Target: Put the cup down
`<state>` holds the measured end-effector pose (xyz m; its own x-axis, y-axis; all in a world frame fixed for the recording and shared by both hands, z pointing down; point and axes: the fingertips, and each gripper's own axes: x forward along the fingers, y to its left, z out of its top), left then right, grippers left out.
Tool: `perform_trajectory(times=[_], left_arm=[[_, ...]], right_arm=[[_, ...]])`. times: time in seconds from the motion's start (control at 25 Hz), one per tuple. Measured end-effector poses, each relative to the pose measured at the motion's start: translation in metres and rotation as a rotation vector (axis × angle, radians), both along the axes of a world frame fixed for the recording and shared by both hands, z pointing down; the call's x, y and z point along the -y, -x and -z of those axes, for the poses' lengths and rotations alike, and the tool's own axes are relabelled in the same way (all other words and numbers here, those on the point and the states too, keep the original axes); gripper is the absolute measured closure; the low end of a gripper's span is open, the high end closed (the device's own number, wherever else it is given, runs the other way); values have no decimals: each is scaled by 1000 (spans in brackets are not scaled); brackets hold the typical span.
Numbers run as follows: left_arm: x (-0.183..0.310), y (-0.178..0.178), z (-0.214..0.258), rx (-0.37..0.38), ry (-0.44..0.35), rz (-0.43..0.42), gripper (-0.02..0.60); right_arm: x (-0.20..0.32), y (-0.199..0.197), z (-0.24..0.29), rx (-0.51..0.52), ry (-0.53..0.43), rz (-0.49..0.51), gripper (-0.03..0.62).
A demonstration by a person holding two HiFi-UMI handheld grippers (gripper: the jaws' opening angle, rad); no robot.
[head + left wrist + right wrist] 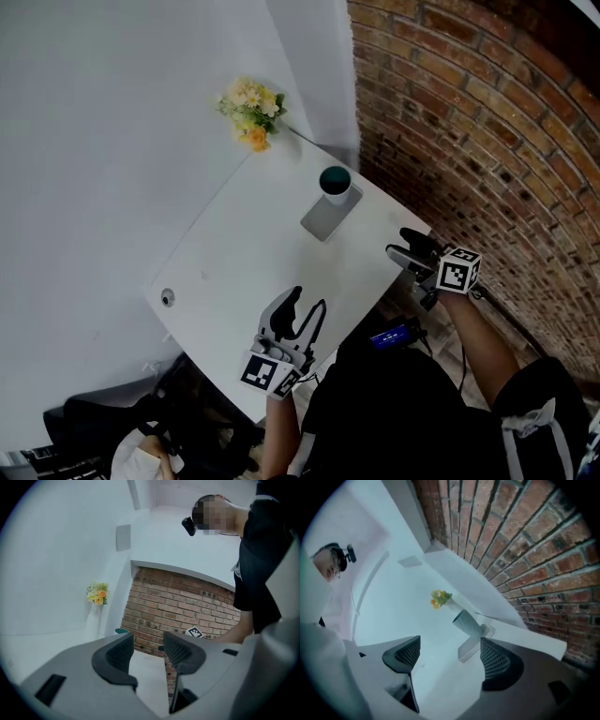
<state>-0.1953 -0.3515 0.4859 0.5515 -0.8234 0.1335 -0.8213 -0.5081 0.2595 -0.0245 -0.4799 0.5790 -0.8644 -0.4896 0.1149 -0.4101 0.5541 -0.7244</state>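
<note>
A white cup [335,184] with a dark teal inside stands upright on a grey flat pad [322,220] at the far part of the white table [244,244]. Neither gripper touches it. My left gripper [307,302] hovers open and empty over the table's near edge, well short of the cup. My right gripper [405,247] is open and empty at the table's right edge, to the right of the cup. The right gripper view shows the cup [468,622] and pad [469,648] beyond the open right gripper [447,653]. In the left gripper view only the cup's teal rim [122,631] peeks over the open left gripper [147,651].
A small bunch of yellow flowers [251,111] stands at the table's far corner by the white wall. A brick wall [487,141] runs along the right. A round grommet [167,298] sits near the table's left corner. Dark gear [141,422] lies below left.
</note>
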Motion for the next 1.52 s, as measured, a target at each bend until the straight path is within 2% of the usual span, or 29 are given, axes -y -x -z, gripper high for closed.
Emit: perform_trajectory(times=[0.16, 0.32, 0.4, 0.6, 0.72, 0.8, 0.88, 1.52], left_arm=[[-16, -1, -8, -21, 23, -9, 387], [-26, -9, -8, -33, 12, -34, 387], [-30, -14, -7, -39, 10, -50, 387], [-31, -27, 3, -43, -24, -92, 387], [-30, -31, 12, -47, -50, -95, 387], [-29, -32, 18, -47, -66, -95, 387], [-31, -33, 21, -49, -76, -93, 387], [-27, -23, 31, -39, -102, -61, 387]], right_arm=[[-28, -5, 46, 224, 15, -2, 183], [-63, 6, 89, 277, -60, 71, 183], [-80, 16, 110, 258, -125, 107, 183], [-102, 44, 147, 124, -296, 163, 183], [-106, 51, 160, 84, -366, 155, 184], [-104, 52, 164, 63, -395, 131, 208], [-102, 52, 163, 35, -409, 112, 235], [-88, 57, 134, -153, -418, 145, 281]])
